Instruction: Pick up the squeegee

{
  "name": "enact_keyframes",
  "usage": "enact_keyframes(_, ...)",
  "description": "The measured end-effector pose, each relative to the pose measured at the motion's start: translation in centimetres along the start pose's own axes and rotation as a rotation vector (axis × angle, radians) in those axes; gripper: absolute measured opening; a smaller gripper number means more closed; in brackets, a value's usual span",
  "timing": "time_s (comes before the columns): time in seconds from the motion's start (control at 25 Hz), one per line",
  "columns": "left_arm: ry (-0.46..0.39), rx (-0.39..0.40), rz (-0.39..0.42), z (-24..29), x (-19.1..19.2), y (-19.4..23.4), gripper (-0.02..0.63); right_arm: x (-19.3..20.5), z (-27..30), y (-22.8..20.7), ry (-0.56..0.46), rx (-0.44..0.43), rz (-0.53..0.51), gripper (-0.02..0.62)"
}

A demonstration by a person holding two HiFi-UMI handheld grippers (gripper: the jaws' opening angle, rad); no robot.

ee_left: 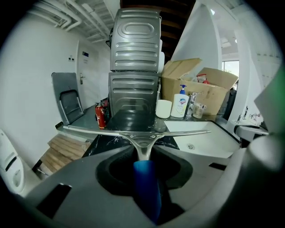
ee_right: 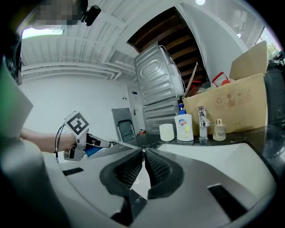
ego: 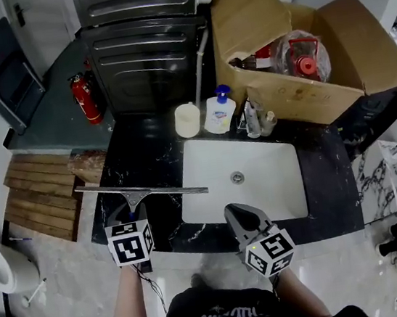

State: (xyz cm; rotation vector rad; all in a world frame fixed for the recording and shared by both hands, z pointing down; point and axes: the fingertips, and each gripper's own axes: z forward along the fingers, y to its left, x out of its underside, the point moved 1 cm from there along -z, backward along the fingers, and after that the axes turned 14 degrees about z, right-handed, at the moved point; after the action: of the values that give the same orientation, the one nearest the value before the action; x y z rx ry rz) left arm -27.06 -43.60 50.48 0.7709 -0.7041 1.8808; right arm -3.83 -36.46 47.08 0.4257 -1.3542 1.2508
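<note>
The squeegee [ego: 141, 192] has a long metal blade, a metal neck and a blue handle. My left gripper [ego: 132, 216] is shut on that blue handle [ee_left: 145, 187] and holds it just above the left part of the black counter [ego: 151, 161]. The blade [ee_left: 133, 131] lies level across the front of the jaws. My right gripper [ego: 242, 217] hovers at the sink's near edge, to the right of the squeegee. Its jaws [ee_right: 144, 150] are shut with nothing between them. In the right gripper view the left gripper [ee_right: 87, 143] shows at the left with the squeegee in it.
A white sink [ego: 258, 164] is set in the counter, with a tap [ego: 253, 115], a soap pump bottle [ego: 219, 111] and a white cup [ego: 187, 120] behind it. A cardboard box [ego: 302, 59] stands back right. At the back are stacked grey machines [ego: 144, 59] and a fire extinguisher [ego: 86, 98]. Wooden slats [ego: 39, 198] lie to the left.
</note>
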Motion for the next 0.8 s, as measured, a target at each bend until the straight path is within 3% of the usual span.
enact_keyframes(0.8, -0.112, -0.124, -0.106, -13.0, 2.5, -6.6, 0.138, -0.1, -8.7, 0.6, 0.008, -0.135, -0.024, 0.049)
